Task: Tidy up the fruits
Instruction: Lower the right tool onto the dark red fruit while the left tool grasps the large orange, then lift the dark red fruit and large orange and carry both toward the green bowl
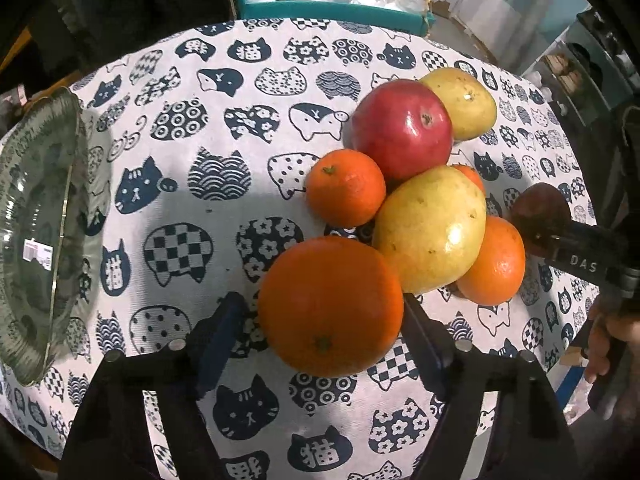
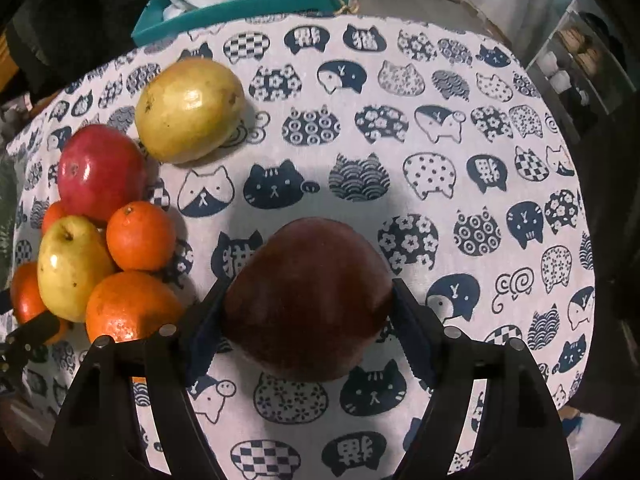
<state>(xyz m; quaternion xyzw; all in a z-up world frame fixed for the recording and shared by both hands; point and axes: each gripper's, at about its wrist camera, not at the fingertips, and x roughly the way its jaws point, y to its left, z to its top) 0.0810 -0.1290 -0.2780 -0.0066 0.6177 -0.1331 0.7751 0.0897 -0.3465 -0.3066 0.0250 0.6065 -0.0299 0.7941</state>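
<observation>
A pile of fruit lies on the cat-print tablecloth (image 1: 224, 216). In the left wrist view my left gripper (image 1: 320, 320) has a big orange (image 1: 330, 306) between its fingers; the right finger touches it, a small gap shows at the left finger. Behind it lie a yellow pear (image 1: 432, 228), a small orange (image 1: 346, 188), a red apple (image 1: 404, 130), a second yellow fruit (image 1: 464, 102) and another orange (image 1: 496, 262). In the right wrist view my right gripper (image 2: 306, 316) is shut on a dark red apple (image 2: 308, 300), to the right of the pile (image 2: 100, 216).
A clear glass plate (image 1: 36, 232) lies at the table's left edge. A teal box (image 1: 332, 8) with plastic bags stands behind the table. Shelves (image 2: 576, 60) stand at the far right. The right gripper's body (image 1: 576, 256) and the person's hand (image 1: 608, 340) show right of the pile.
</observation>
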